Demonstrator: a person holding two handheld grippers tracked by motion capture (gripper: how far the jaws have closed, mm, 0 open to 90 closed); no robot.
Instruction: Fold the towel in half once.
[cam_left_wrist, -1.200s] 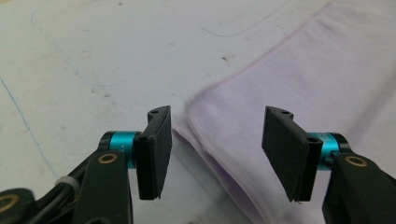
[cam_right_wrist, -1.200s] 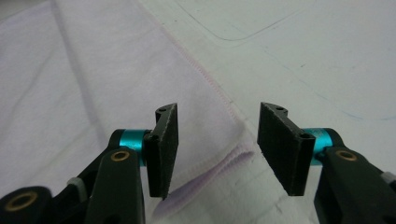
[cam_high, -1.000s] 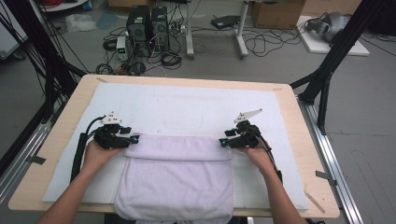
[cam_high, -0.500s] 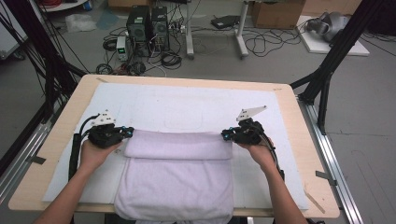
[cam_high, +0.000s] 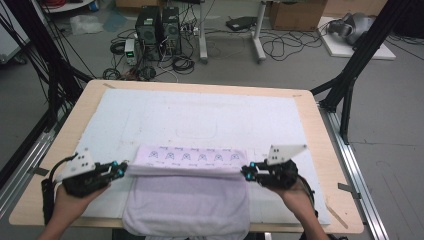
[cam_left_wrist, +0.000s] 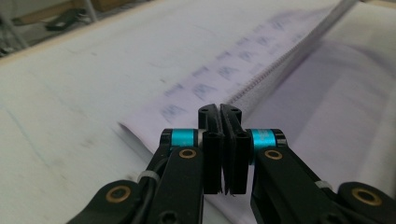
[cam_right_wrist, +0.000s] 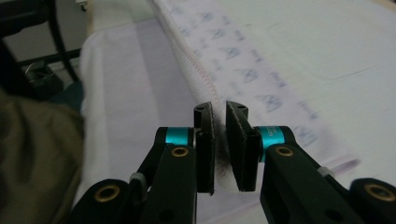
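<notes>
Now both grippers, left (cam_high: 121, 169) and right (cam_high: 246, 172), having just closed, pinch the towel (cam_high: 187, 200) edge at lower centre of the table (cam_high: 320, 125).

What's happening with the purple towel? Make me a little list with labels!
Work: folding a towel
Towel: pale purple, lying on a white mat, its near end hanging over the table edge
Fold: far edge lifted and doubled back, printed underside facing up
Left gripper: jaws shut on the towel's left corner
Right gripper: jaws shut on the towel's right corner
Edge between them: stretched in a nearly straight line
Hands: one on each gripper, coming from the near side
</notes>
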